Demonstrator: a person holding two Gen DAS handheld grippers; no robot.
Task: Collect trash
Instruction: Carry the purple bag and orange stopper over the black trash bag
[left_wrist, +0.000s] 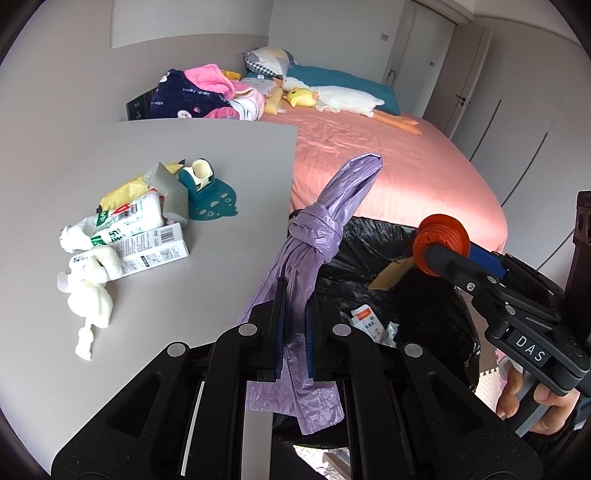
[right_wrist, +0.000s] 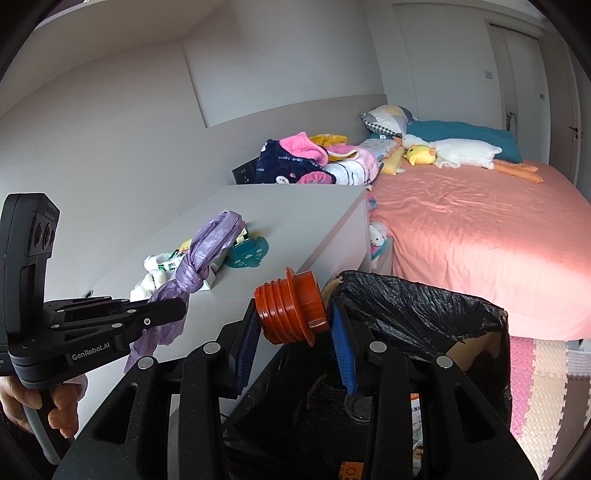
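My left gripper (left_wrist: 295, 317) is shut on a knotted purple plastic bag (left_wrist: 314, 236), held at the table's right edge beside the bin; it also shows in the right wrist view (right_wrist: 195, 266). My right gripper (right_wrist: 291, 321) is shut on an orange threaded cap (right_wrist: 291, 306), held over the rim of the black-lined trash bin (right_wrist: 424, 306). The cap also shows in the left wrist view (left_wrist: 441, 240) above the bin (left_wrist: 388, 236). More trash lies on the grey table (left_wrist: 147, 155): crumpled white wrappers (left_wrist: 92, 291), a printed packet (left_wrist: 122, 221) and a small box (left_wrist: 155, 247).
A teal tape dispenser (left_wrist: 203, 188) on a teal mat stands behind the trash pile. A bed with a pink sheet (left_wrist: 388, 155), clothes (left_wrist: 207, 92) and plush toys lies beyond. Paper scraps and cardboard lie inside the bin. Foam floor mats (right_wrist: 535, 387) are at right.
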